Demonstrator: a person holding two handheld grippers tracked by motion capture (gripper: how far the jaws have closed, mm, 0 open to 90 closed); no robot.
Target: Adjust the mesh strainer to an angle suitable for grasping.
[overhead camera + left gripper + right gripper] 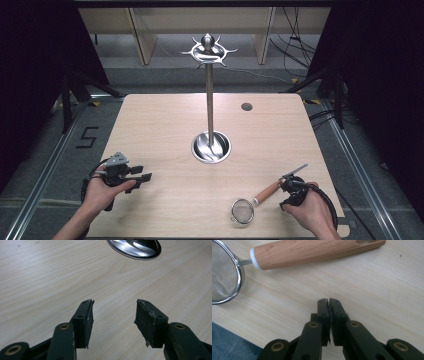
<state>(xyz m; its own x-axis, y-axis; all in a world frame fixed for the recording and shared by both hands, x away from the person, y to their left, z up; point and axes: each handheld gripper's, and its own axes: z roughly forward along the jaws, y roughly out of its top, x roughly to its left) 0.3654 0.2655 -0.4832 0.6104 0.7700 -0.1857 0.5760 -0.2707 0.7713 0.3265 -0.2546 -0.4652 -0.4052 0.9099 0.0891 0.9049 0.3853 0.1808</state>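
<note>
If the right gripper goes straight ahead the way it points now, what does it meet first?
Most likely the strainer's wooden handle, lying across the table ahead of the shut right gripper; only bare table lies between.

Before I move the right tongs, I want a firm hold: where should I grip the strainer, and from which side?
Probably the wooden handle, not the mesh bowl. It lies flat on the table, long and straight, beside the shut right tongs. Open them first, then come down from above across its width, near the middle.
</note>
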